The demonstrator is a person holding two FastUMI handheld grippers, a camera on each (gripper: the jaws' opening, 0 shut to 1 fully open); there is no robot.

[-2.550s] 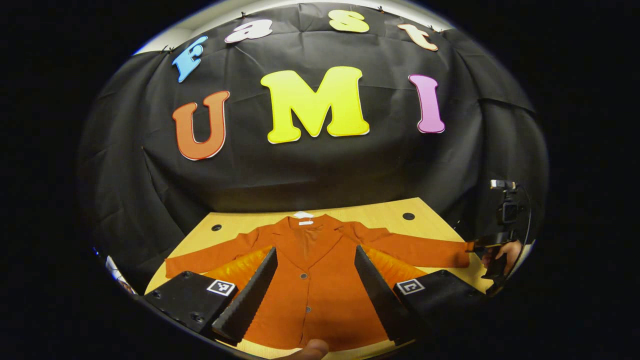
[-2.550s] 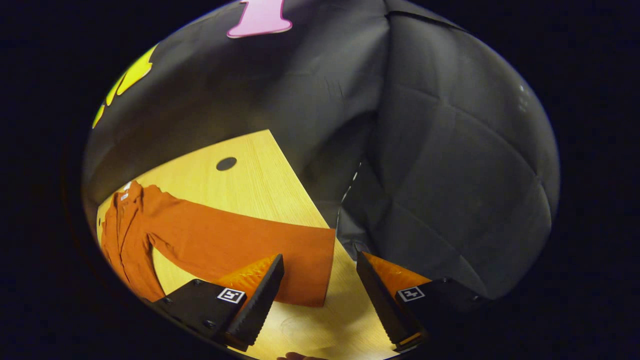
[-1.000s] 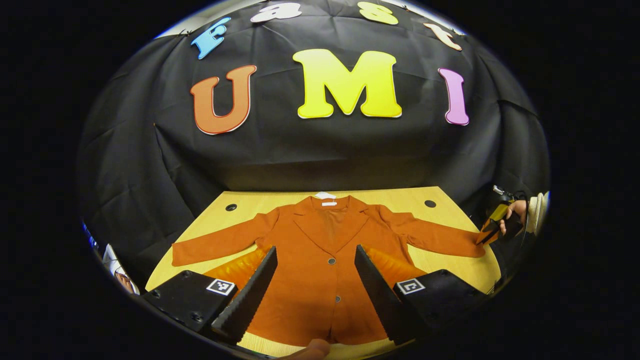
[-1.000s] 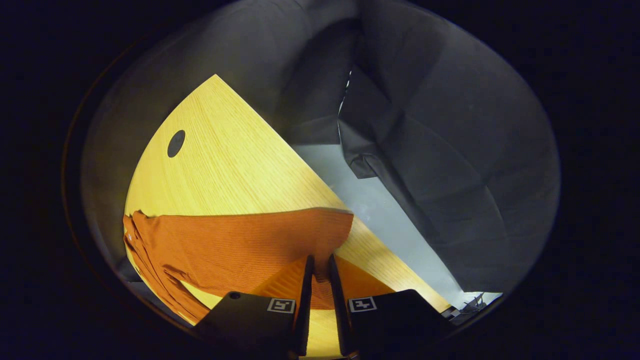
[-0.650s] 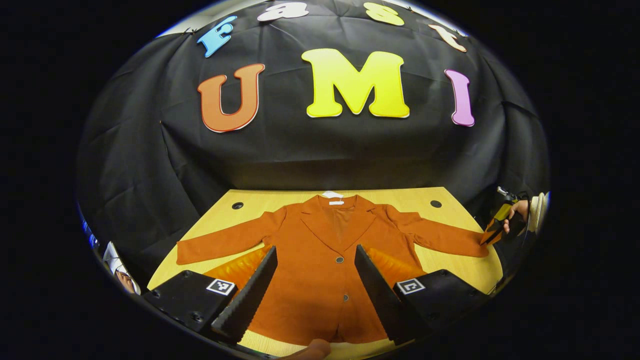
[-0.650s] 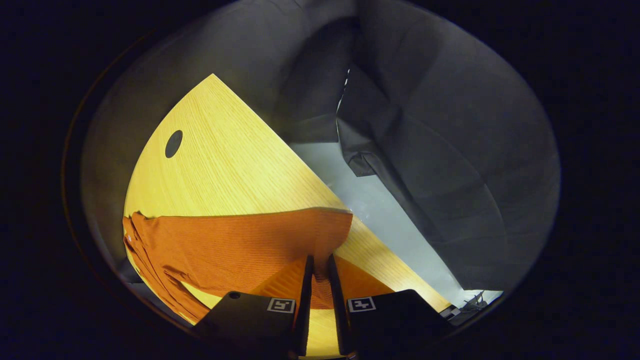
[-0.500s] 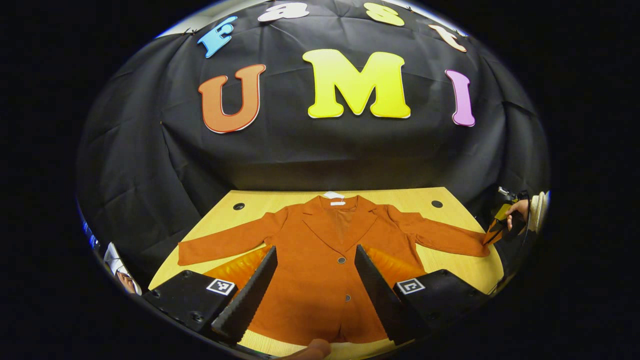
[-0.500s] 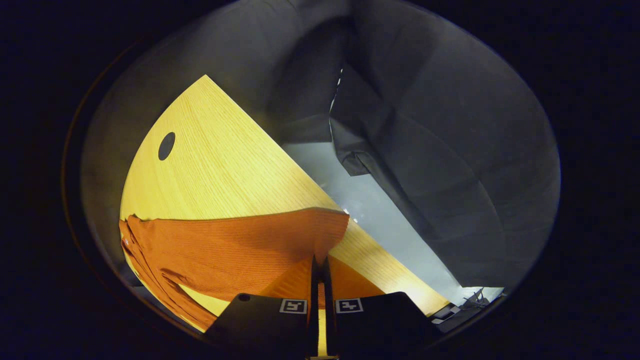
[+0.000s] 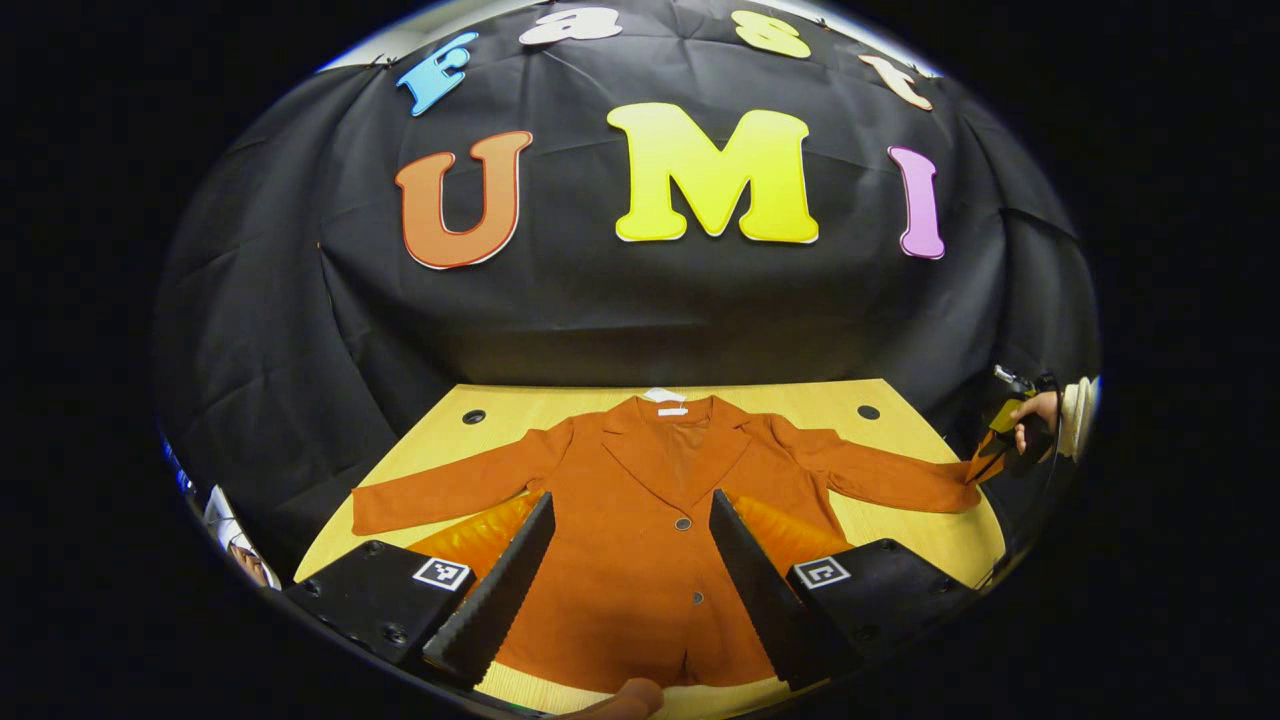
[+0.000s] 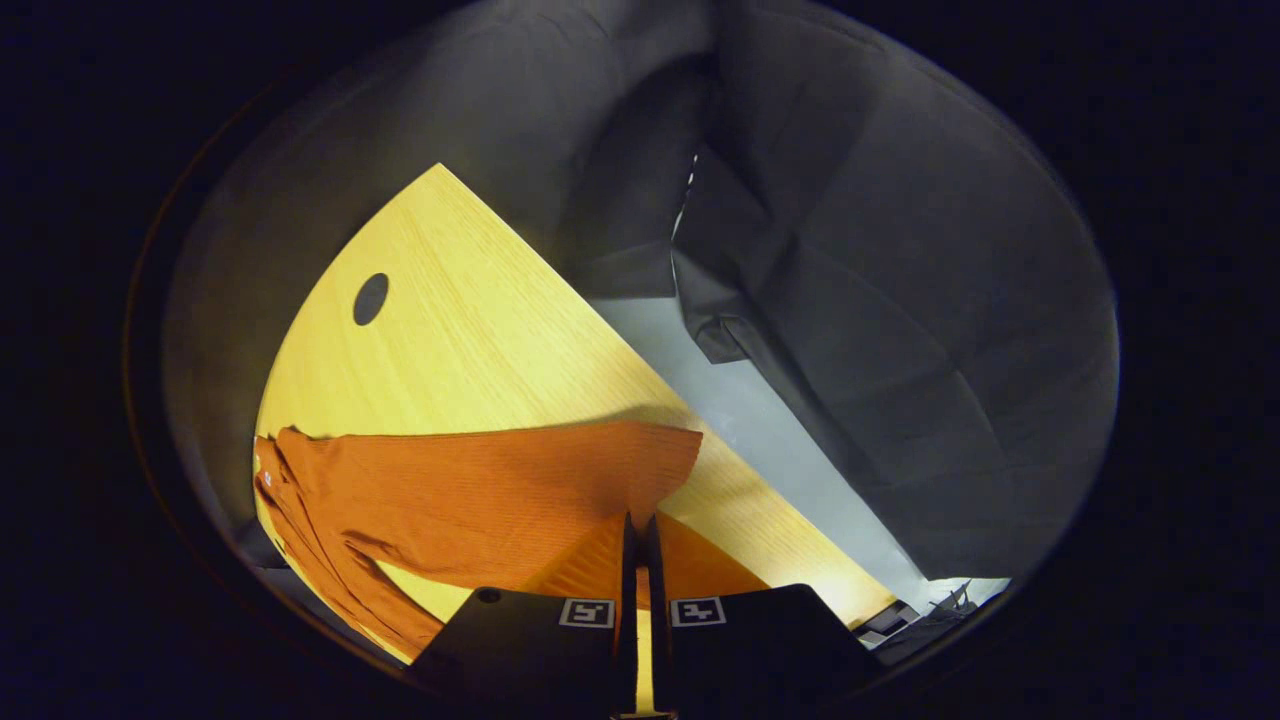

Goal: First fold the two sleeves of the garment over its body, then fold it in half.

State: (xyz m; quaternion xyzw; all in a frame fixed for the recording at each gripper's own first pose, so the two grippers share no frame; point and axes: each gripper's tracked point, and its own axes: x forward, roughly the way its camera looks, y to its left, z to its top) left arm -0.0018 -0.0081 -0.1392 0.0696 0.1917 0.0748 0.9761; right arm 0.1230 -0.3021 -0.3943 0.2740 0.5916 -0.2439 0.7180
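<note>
Right sleeve cuff gripped; first fold about to start.

We note the right gripper (image 10: 636,535), wide apart 2.5 s ago, has since closed and now pinches the cuff of the right sleeve (image 10: 480,480), lifting it slightly off the table (image 10: 450,340). The left gripper (image 9: 630,560) hovers spread apart over the jacket (image 9: 650,520), which lies flat, both sleeves out. 0 of 2 sleeves folded, in our judgement.

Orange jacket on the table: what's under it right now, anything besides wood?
Around the jacket only bare wooden table shows. The cuff is pinched in the right gripper. What lies beneath the fabric is covered.
</note>
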